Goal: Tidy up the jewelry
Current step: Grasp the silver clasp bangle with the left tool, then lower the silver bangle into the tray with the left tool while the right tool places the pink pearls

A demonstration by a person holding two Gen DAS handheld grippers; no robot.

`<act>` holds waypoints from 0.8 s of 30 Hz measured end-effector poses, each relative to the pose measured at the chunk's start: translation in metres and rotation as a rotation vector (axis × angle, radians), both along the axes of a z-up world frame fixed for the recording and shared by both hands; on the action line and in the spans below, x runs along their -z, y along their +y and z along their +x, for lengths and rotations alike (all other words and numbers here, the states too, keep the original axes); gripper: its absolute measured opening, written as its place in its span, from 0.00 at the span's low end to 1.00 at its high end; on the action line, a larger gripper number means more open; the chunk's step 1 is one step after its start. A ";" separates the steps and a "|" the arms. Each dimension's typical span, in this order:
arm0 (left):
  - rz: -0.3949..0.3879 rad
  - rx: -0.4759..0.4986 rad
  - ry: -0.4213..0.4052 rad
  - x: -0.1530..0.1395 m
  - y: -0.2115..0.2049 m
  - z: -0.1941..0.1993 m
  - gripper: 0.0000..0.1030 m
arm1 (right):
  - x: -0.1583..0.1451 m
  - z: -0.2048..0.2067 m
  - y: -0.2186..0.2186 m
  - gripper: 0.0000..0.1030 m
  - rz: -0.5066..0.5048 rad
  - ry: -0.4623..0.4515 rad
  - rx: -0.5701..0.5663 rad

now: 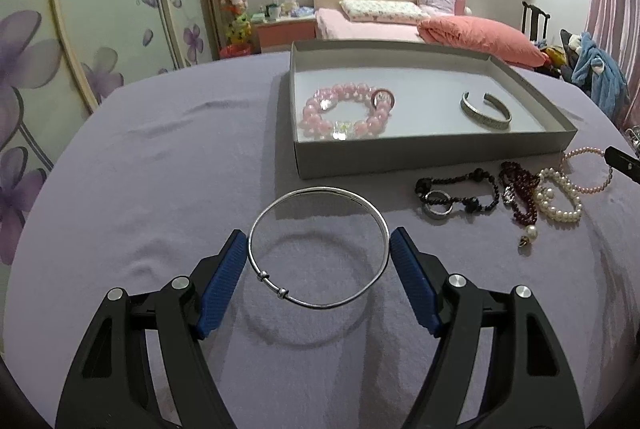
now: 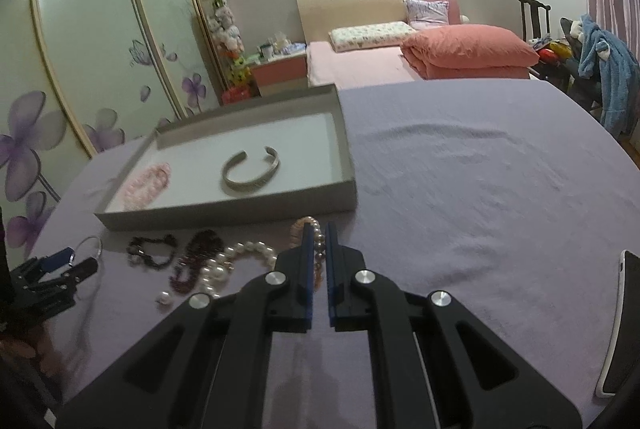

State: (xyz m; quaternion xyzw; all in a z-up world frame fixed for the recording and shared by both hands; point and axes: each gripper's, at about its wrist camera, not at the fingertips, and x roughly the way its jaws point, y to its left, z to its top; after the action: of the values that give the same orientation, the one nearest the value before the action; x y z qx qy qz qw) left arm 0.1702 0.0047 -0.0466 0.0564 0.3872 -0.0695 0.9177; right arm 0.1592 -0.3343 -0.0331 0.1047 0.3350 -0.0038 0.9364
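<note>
Two claws work over a desk under a lilac cloth. The left claw holds a thin silver bangle lifted off the cloth, its shadow lying below; both blue pads press the ring's sides, at 9 and 3 o'clock of the hoop, and two small beads sit on its near edge at about 7 o'clock.

At 12 o'clock from that claw stands a shallow grey tray. Inside it lie a pink bead bracelet on the left and a silver cuff on the right, well apart.

At 2 o'clock, just in front of the tray, the loose pieces lie close together on the cloth: a black cord bracelet with a metal ring, a dark red bead strand, white pearls and a pink pearl bracelet.

In the right wrist view, the right claw is narrowed to a thin slit, its tips over the pink pearl bracelet; whether it grips the beads cannot be told. A phone lies at 3 o'clock.
</note>
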 end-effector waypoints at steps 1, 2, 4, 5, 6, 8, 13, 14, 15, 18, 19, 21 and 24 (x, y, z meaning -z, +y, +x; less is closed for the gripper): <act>-0.001 -0.002 -0.017 -0.003 -0.001 -0.002 0.71 | -0.003 -0.002 0.002 0.06 0.006 -0.012 -0.002; -0.002 -0.004 -0.028 -0.005 -0.001 -0.004 0.71 | -0.005 -0.003 0.003 0.06 0.011 -0.019 -0.003; -0.007 -0.008 -0.062 -0.011 -0.002 -0.008 0.71 | -0.010 -0.007 0.006 0.06 0.026 -0.041 -0.007; -0.010 -0.010 -0.073 -0.013 -0.003 -0.009 0.71 | -0.012 -0.008 0.008 0.06 0.031 -0.049 -0.008; -0.014 -0.013 -0.094 -0.016 -0.003 -0.012 0.71 | -0.014 -0.010 0.010 0.06 0.036 -0.061 -0.011; -0.020 -0.019 -0.129 -0.021 -0.005 -0.017 0.71 | -0.018 -0.014 0.015 0.06 0.046 -0.082 -0.017; -0.034 -0.031 -0.242 -0.037 -0.010 -0.034 0.71 | -0.031 -0.024 0.030 0.06 0.044 -0.137 -0.031; -0.035 -0.032 -0.261 -0.041 -0.011 -0.038 0.71 | -0.033 -0.027 0.033 0.06 0.041 -0.148 -0.032; -0.037 -0.033 -0.283 -0.044 -0.013 -0.041 0.71 | -0.037 -0.030 0.038 0.06 0.034 -0.168 -0.035; -0.044 -0.035 -0.355 -0.055 -0.018 -0.052 0.71 | -0.046 -0.038 0.047 0.06 0.026 -0.210 -0.041; -0.044 -0.037 -0.382 -0.059 -0.021 -0.055 0.71 | -0.049 -0.041 0.051 0.06 0.021 -0.227 -0.043; -0.043 -0.041 -0.428 -0.065 -0.024 -0.062 0.71 | -0.057 -0.046 0.058 0.06 0.004 -0.263 -0.039; -0.040 -0.050 -0.492 -0.074 -0.030 -0.070 0.71 | -0.066 -0.056 0.070 0.06 -0.034 -0.322 -0.029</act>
State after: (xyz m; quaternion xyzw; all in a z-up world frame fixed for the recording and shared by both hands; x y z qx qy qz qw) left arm 0.1006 -0.0258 0.0273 0.0438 0.1517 -0.0386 0.9867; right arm 0.1032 -0.2646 0.0327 0.0834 0.1818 0.0209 0.9796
